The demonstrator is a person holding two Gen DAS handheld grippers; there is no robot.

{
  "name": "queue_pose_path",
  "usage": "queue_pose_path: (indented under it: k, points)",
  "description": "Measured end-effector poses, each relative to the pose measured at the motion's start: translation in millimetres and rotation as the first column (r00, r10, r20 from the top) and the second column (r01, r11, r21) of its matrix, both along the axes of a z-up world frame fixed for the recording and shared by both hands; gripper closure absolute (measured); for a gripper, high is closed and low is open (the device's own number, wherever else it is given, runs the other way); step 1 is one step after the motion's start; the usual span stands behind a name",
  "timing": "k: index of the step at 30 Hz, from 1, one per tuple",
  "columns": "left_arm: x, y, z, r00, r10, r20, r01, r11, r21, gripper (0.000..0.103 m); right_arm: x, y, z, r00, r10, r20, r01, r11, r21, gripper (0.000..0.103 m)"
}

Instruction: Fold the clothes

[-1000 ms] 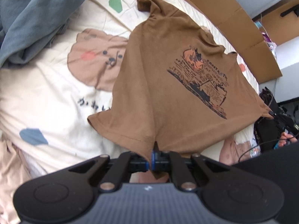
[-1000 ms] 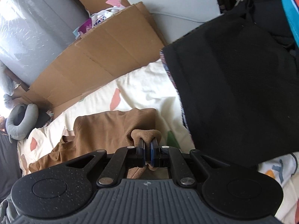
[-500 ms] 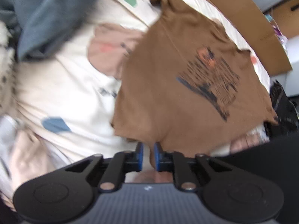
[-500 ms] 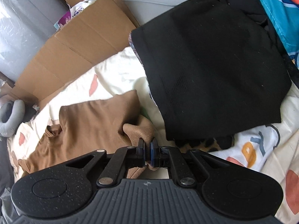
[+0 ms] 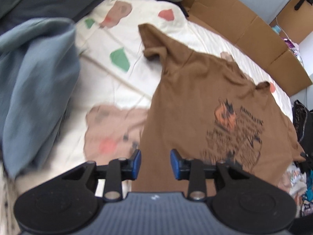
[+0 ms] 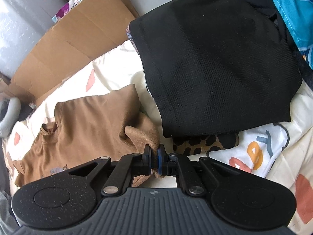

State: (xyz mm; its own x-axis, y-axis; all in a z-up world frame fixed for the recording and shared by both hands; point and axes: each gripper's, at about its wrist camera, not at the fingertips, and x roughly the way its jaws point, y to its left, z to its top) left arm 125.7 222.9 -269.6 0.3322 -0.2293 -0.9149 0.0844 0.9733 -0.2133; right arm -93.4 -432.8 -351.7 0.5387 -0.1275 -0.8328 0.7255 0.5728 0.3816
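We note the brown T-shirt (image 5: 187, 101) lying spread on the cream patterned bedsheet (image 5: 117, 74), print side up, with one sleeve reaching toward the top of the left wrist view; the picture there is blurred. The left gripper (image 5: 155, 163) stands over the shirt's lower part; its jaws have just been opening and are now parted, and we see the cloth behind the gap but the pads do not press on it. A grey-blue garment (image 5: 33, 82) lies bunched to the left on the sheet; flattened cardboard (image 5: 240, 31) runs along the bed's far edge.

In the right wrist view the right gripper (image 6: 154, 157) has its jaws pressed together on a fold of the brown T-shirt (image 6: 88, 125), pinching a bunched corner of it; the rest of the shirt lies to the left. A black garment (image 6: 215, 74) lies just beside it on the right, over a leopard-print piece (image 6: 205, 143).
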Motion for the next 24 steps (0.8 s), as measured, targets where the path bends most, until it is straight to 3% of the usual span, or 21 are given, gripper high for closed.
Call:
queue_pose_path:
  k: [7,12,13,16,24]
  points:
    - [66.8,-18.2,-28.8,0.992,-0.044,0.116,0.045,0.999,-0.004,0.065,-5.5,4.0,-0.6,0.999,0.031,-0.044,-0.032,0.999,-0.022,0.099]
    - [115.3,-35.3,-47.7,0.979,-0.034,0.199,0.035,0.999,-0.004,0.056,-10.4,4.2,-5.6,0.995,0.036,-0.089,-0.037,0.999,-0.014,0.099]
    - [122.0,-38.1,-51.6,0.978,-0.037,0.207,0.038,0.999,0.001,0.05,-11.3,4.1,-6.7,0.995,0.036,-0.097,-0.038,0.999,-0.012,0.099]
    - [139.8,-45.6,-65.3,0.977,-0.04,0.21,0.037,0.999,0.02,0.047,-11.1,4.2,-9.5,0.992,0.043,-0.115,-0.044,0.999,-0.006,0.099]
    - [166.3,-53.3,-96.6,0.983,0.002,0.182,0.006,0.999,-0.041,0.047,-12.6,7.3,-11.3,0.987,0.072,-0.144,-0.071,0.997,0.007,0.099]
